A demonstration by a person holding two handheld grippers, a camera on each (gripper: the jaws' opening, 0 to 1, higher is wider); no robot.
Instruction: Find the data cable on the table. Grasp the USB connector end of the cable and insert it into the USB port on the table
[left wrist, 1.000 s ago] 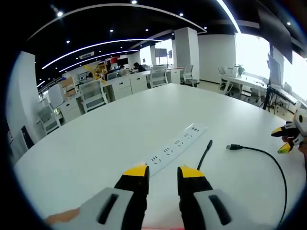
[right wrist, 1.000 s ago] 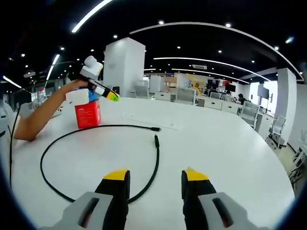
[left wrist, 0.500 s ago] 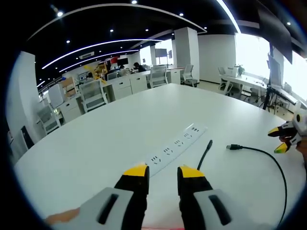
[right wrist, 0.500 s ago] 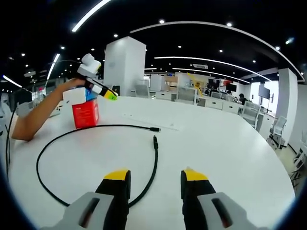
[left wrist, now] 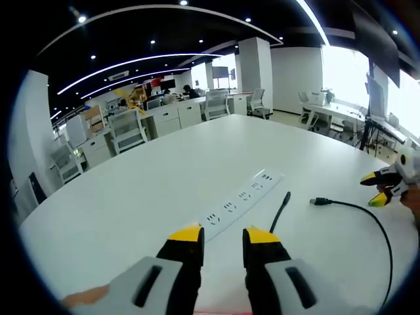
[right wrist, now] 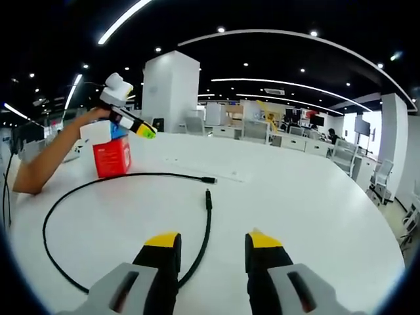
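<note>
A black data cable (right wrist: 79, 190) lies in a wide loop on the white table (right wrist: 315, 216). Its two ends (right wrist: 208, 179) (right wrist: 208, 195) rest close together ahead of my right gripper (right wrist: 211, 241), which is open and empty. In the left gripper view the same cable (left wrist: 384, 236) shows a bulkier plug (left wrist: 318, 201) and a slimmer end (left wrist: 287, 195) beside a white power strip (left wrist: 239, 202). My left gripper (left wrist: 222, 236) hovers open and empty just short of the strip. The right gripper (left wrist: 386, 186) enters at the right edge. A hand holds the left gripper (right wrist: 128, 118) above a red box.
A red box (right wrist: 111, 157) with white and blue items (right wrist: 98, 131) on top stands at the left of the table, next to the person's forearm (right wrist: 46, 164). Office desks and chairs (left wrist: 128, 128) stand beyond the table's far edge.
The right gripper has crept slightly toward the cable ends; the right gripper view has shifted a little. The left gripper, cable and strip stay put.
</note>
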